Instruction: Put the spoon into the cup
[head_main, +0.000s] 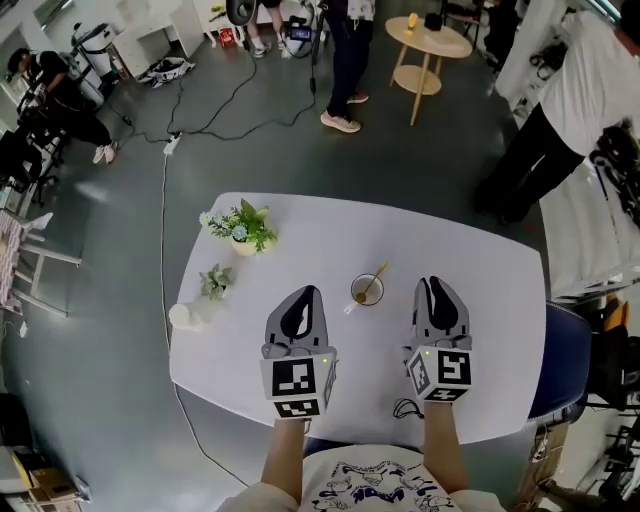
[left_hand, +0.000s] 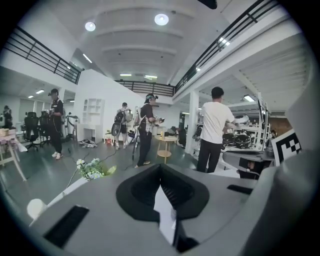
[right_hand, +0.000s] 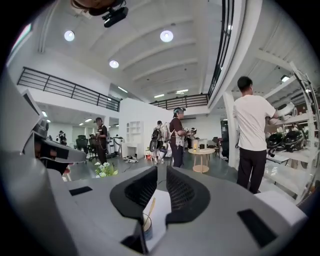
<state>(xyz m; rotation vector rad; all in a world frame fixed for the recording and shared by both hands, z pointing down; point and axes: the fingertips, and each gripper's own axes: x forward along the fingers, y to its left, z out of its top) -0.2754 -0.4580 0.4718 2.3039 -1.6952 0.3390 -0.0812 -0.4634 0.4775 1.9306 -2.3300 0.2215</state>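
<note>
Grey floor of a big open hall spreads round the white rounded bench (head_main: 490, 300), with people standing in the background and a round wooden side table (head_main: 428, 40) well apart from it. On the bench, between the two grippers and a little beyond them, stands the small round pale cup with a dark rim (head_main: 367, 290), and the slim light-brown wooden spoon (head_main: 375, 278) already sits in it, bowl down and handle leaning out over the rim, so the task looks done. The left gripper (head_main: 307, 295) hangs above the bench with its jaws clenched tip to tip on nothing. The right gripper (head_main: 432, 283) has its jaws a little apart and empty, and the cup and spoon show below through their gap without touching them. Two small potted plants, a flowering one (head_main: 241, 227) and a lesser green one (head_main: 214, 282), stand toward the left of the bench, and a thin dark cable (head_main: 405, 408) lies by the near edge. The spoon is likely light and stiff, with a fairly matt surface that should not slip much. Its handle is narrow, so the best hold would be across the free upper end that clears the rim, pinched squarely so it does not twist. The cup looks small and light, so it could tip or slide if the spoon is levered against its rim.
</note>
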